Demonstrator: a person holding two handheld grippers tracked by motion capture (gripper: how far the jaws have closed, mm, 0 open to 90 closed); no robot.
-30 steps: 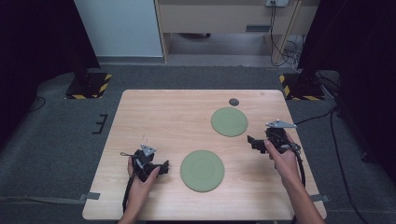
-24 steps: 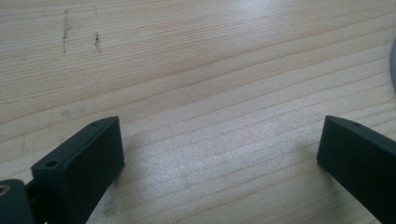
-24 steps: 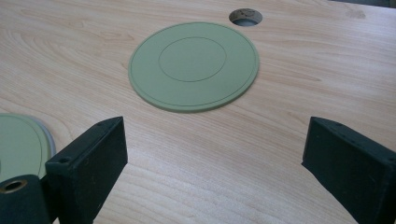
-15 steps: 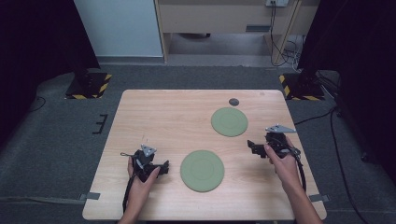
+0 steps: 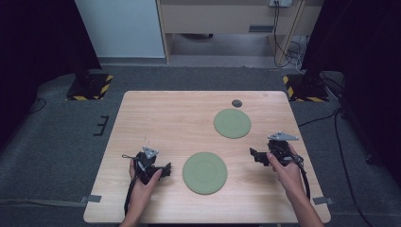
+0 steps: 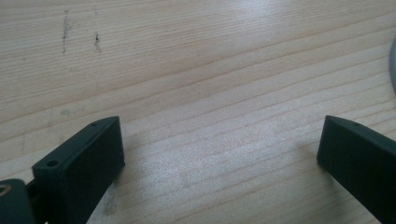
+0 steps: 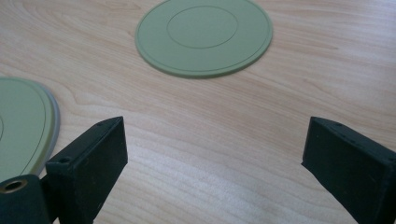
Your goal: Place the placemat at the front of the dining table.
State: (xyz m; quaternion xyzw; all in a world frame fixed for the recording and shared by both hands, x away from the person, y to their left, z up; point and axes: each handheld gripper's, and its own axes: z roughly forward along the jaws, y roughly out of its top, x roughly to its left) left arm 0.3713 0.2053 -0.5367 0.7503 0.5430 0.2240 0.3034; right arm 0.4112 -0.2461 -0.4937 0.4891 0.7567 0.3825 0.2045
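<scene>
Two flat green discs lie on the wooden table (image 5: 156, 118): a far disc (image 5: 232, 123) right of centre and a near disc (image 5: 204, 172) toward the front. My left gripper (image 5: 164, 170) rests low left of the near disc, pointing at it, open. Its own view has the left gripper (image 6: 219, 154) spread wide over bare wood, a sliver of disc rim (image 6: 392, 60) at the right edge. My right gripper (image 5: 255, 155) is held right of both discs, open. The right gripper (image 7: 215, 154) holds nothing, the far disc (image 7: 204, 35) ahead and the near disc (image 7: 23, 126) at left.
A small dark round object (image 5: 237, 103) sits near the table's far edge, behind the far disc. Cables trail from both grippers over the front edge. Grey floor surrounds the table, with black-and-yellow bases (image 5: 90, 85) at the far corners.
My right gripper has drifted a little toward the near edge of the table. The left gripper and both discs stay where they were.
</scene>
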